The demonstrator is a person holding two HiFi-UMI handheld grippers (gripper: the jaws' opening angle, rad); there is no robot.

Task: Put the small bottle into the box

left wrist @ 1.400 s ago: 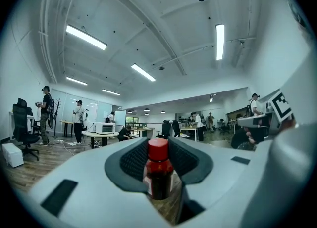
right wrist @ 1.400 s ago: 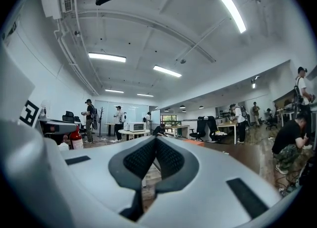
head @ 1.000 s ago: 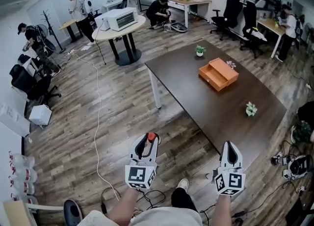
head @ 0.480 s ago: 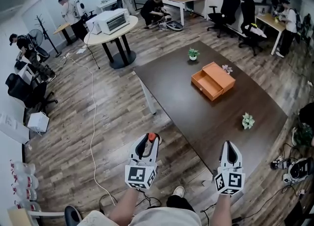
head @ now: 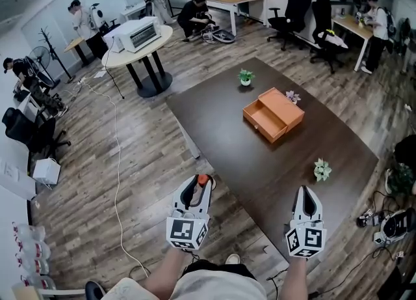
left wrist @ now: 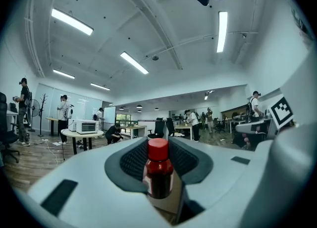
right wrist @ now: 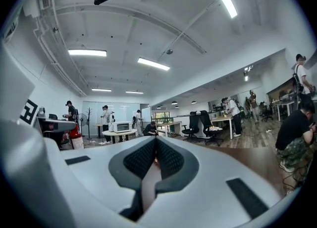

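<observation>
Bottle (left wrist: 158, 171) sits clamped in left gripper (head: 195, 187); only head view shows box (head: 273, 115).

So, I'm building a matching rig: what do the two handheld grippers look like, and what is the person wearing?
Both the left gripper and right gripper are pale grey-white tapered shells with dark ribbed pads lining the jaws. Each carries a cube of black-and-white square markers at the back. The person wears a light top.

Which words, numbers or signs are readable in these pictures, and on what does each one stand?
No words or numbers can be read.
Small bottle in the left gripper: label too blurred.
Marker cubes on the left and right gripper: square patterns only, no letters.
</observation>
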